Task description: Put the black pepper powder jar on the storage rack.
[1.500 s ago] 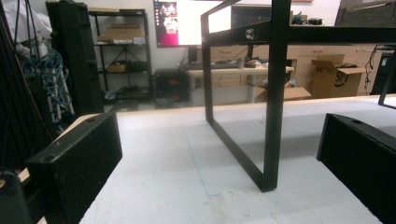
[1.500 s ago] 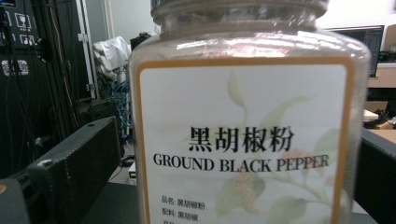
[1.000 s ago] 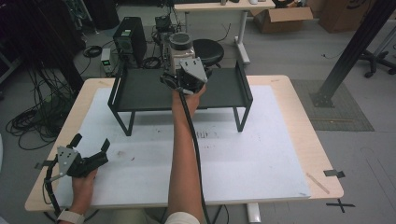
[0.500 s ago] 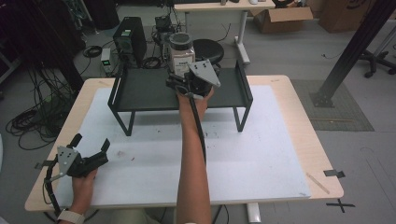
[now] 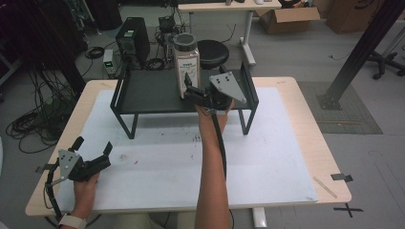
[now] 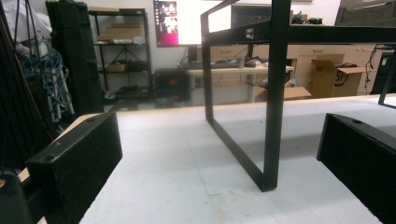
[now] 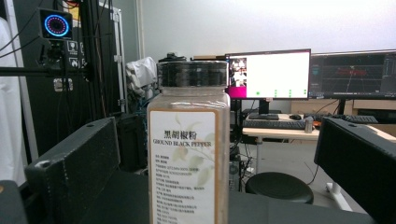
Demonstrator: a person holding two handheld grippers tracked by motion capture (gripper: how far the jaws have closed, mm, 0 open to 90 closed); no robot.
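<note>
White-topped table [image 5: 157,167], black raised tray [image 5: 153,90] along far edge. Pepper jar [image 5: 186,64] upright on tray, long axis vertical, label toward near edge. Right gripper [image 5: 189,89] beside jar, jaws wide, forearm outstretched. Left gripper [image 5: 93,150] at near-left corner, jaws wide, resting low

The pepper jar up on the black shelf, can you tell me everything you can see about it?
The pepper jar is a tall clear container with a dark lid, filled with brownish powder. Its white label reads "GROUND BLACK PEPPER" with Chinese characters above. It stands upright on the black shelf, near the back middle. The right gripper is open right in front of it, one jaw on each side in the right gripper view, with gaps showing, so nothing seems to squeeze it.
</note>
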